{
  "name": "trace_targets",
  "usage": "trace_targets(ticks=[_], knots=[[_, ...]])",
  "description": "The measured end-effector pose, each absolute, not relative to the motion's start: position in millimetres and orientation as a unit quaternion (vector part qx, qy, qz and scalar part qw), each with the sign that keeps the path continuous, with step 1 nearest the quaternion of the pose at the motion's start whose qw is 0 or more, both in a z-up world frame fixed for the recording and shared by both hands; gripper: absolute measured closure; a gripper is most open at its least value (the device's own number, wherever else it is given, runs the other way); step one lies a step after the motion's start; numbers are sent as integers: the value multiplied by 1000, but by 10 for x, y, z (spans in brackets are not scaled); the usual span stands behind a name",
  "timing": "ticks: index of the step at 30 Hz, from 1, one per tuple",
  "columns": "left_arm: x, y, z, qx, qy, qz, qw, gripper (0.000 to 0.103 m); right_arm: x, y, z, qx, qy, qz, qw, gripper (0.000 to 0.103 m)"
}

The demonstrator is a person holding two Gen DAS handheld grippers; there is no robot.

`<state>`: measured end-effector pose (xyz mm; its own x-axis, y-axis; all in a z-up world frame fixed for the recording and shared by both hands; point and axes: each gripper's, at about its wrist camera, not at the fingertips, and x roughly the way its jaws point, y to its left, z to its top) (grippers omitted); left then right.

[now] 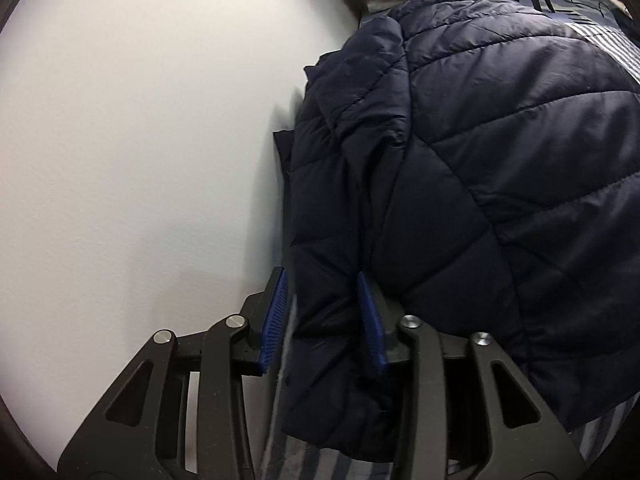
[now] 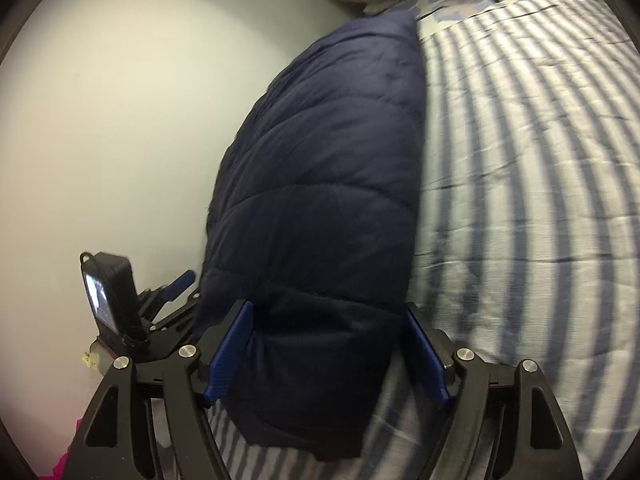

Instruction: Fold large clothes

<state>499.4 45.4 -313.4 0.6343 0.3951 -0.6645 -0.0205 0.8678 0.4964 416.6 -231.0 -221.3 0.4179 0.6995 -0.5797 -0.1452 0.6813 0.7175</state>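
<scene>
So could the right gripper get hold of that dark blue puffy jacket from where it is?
Probably yes: the right gripper already straddles the folded navy jacket on the striped bedcover, jaws open and nothing between.

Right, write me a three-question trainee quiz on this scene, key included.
1. True or false: the jacket lies on a striped sheet.
2. The jacket is: A red, B navy, C white.
3. What sits between the pads of the right gripper?
Key: 1 true; 2 B; 3 the jacket.
</scene>
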Motion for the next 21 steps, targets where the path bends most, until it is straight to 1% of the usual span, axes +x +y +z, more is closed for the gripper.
trace_targets(ticks=[1, 2, 3, 5, 8, 9, 12, 18, 21], knots=[[5000, 449, -3140, 226, 412, 116, 875, 74, 4186, -2248, -2207, 289, 476, 268, 787, 32], [5000, 449, -3146, 225, 413, 116, 875, 75, 4201, -2198, -2193, 280, 482, 264, 787, 45], [4992, 442, -3144, 225, 413, 115, 875, 75, 4220, -2150, -2182, 271, 489, 259, 788, 50], [4968, 428, -3115, 221, 415, 112, 876, 75, 4246, -2129, -2138, 266, 491, 253, 790, 66], [4935, 433, -3070, 204, 424, 101, 877, 75, 4271, -2096, -1973, 238, 493, 244, 801, 75], [4875, 404, -3035, 196, 428, 95, 877, 77, 4266, -2083, -1896, 228, 493, 239, 805, 76], [4741, 355, -2972, 179, 434, 76, 880, 78, 4227, -2105, -1727, 215, 500, 231, 807, 79], [4405, 214, -2861, 120, 461, 4, 879, 78, 3954, -2339, -1464, 166, 519, 223, 808, 80], [4146, -4, -2816, 116, 467, -46, 875, 78, 3711, -2600, -1396, 158, 529, 211, 806, 80]])
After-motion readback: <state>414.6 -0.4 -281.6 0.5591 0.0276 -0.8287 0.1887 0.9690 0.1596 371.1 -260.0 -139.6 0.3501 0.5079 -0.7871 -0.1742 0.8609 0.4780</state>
